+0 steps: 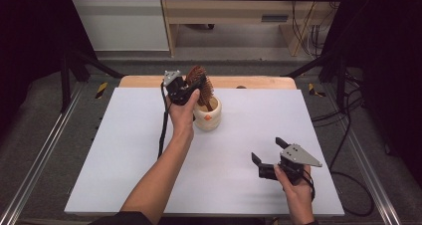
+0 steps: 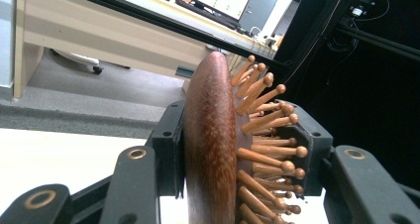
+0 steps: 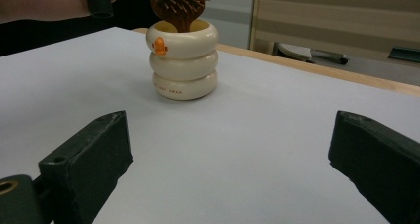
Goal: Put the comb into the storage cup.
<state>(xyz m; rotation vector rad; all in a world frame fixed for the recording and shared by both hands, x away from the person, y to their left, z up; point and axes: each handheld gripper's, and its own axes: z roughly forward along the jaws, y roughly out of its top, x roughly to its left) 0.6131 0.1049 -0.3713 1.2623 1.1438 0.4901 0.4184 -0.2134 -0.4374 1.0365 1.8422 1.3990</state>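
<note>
A wooden hairbrush (image 1: 198,83) is being held by its head in the closed jaws of the left gripper (image 1: 185,87), handle down in a cream holder (image 1: 208,114) on the worktop (image 1: 124,150), apparently being put in or lifted out, so a straight vertical move is being called for, while the right gripper (image 1: 271,158) is being kept wide open and empty nearby.

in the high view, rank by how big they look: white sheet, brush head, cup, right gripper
1. White sheet, by far the largest.
2. Right gripper, though it is nearer the camera, which may inflate it.
3. Cup and brush head look about alike; both are partly hidden, so I won't rank them.
</note>
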